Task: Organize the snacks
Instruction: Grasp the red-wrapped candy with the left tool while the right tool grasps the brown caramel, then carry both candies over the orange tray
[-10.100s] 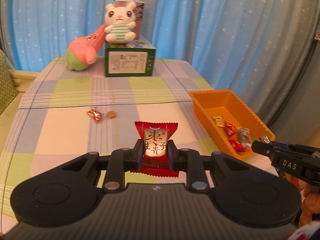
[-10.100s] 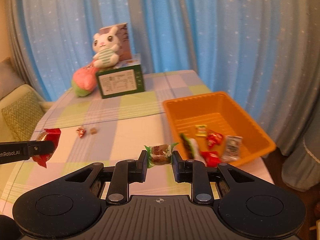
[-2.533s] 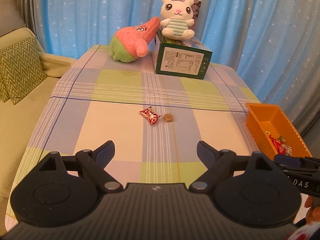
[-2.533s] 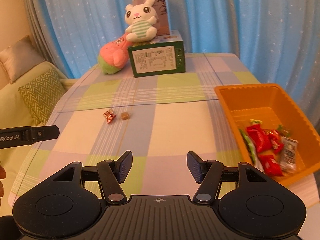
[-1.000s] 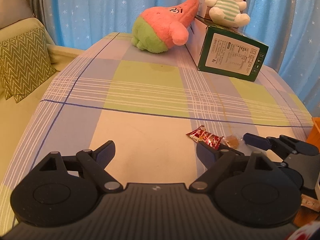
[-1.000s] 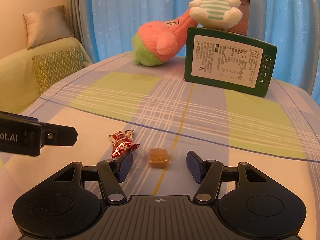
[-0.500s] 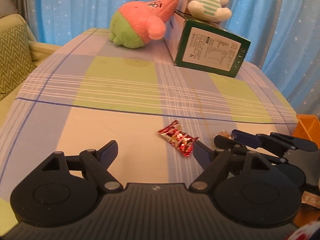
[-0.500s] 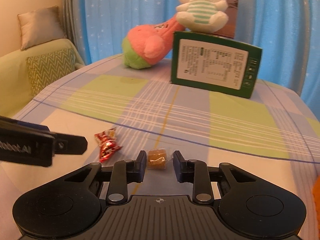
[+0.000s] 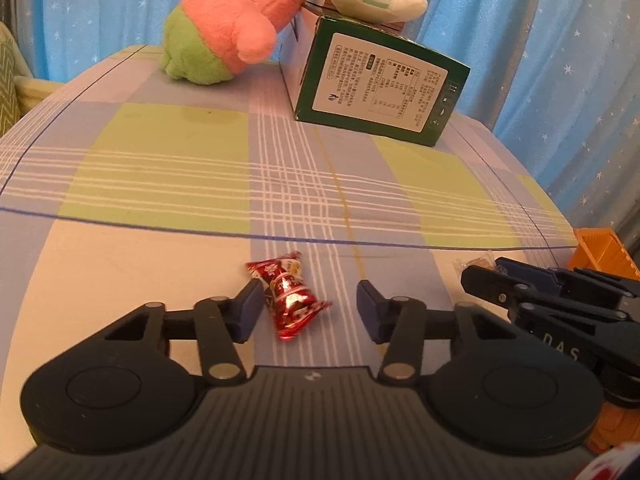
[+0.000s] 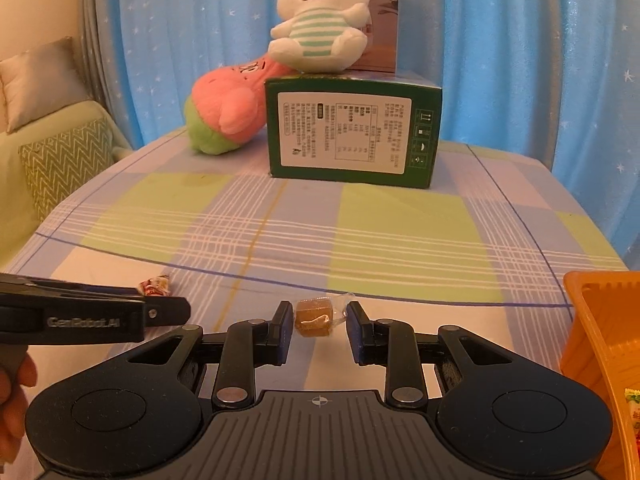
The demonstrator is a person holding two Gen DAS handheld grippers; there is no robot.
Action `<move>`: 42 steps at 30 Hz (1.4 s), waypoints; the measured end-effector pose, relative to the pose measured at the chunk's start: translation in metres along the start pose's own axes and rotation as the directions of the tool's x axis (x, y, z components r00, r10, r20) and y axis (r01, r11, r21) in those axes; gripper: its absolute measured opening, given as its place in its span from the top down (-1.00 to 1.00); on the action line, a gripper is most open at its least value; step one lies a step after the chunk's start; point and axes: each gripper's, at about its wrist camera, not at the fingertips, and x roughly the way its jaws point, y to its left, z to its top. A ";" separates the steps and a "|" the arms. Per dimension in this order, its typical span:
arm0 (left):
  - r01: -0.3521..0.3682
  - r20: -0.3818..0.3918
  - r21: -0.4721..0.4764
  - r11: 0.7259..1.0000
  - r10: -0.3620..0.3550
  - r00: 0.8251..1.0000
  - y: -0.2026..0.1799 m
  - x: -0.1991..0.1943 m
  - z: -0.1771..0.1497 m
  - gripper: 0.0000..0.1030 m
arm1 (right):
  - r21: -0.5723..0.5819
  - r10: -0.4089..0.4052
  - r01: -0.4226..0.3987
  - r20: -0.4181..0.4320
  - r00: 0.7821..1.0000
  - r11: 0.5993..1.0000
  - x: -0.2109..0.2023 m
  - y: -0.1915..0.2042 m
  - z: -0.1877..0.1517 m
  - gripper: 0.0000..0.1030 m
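Note:
A red foil-wrapped candy [image 9: 290, 295] lies on the checked tablecloth between the fingers of my left gripper [image 9: 310, 306]. The jaws are partly closed around it; its left finger touches the wrapper, the right finger stands apart. A brown caramel in a clear wrapper [image 10: 315, 317] sits between the fingers of my right gripper [image 10: 318, 330], whose jaws stand close on either side with small gaps. The red candy also shows in the right wrist view [image 10: 156, 285]. The orange bin [image 10: 596, 344] is at the right edge, with snacks inside.
A green box [image 10: 354, 132] stands at the back of the table with a white bunny plush [image 10: 320, 20] on it. A pink and green plush [image 10: 224, 110] leans beside it. A sofa with cushions [image 10: 60, 160] is at left.
My left gripper has moved in over the red candy and its jaws have narrowed around it. My right gripper stays around the caramel, seen from a little higher and further back.

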 end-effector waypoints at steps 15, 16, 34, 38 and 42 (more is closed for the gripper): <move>-0.092 0.002 0.159 0.983 0.093 0.996 -0.010 -0.001 -0.003 0.64 | 0.030 0.010 -0.011 0.017 1.000 0.999 -0.005 -0.003 0.001 0.43; -0.089 0.001 0.153 0.984 0.090 0.996 -0.009 -0.003 -0.004 0.64 | 0.033 0.011 -0.012 0.019 1.000 0.999 -0.007 -0.003 0.001 0.43; -0.043 0.028 0.105 0.994 0.040 0.999 -0.058 -0.092 -0.027 0.65 | 0.163 -0.025 0.023 0.011 1.000 0.986 -0.107 -0.011 -0.029 0.43; -0.029 0.042 0.089 0.996 0.026 0.999 -0.074 -0.124 -0.030 0.65 | 0.192 -0.035 0.032 0.016 0.999 0.981 -0.141 -0.012 -0.036 0.43; -0.020 0.054 0.077 0.997 0.016 0.998 -0.090 -0.155 -0.038 0.65 | 0.208 -0.045 0.039 0.026 0.999 0.977 -0.176 -0.011 -0.042 0.43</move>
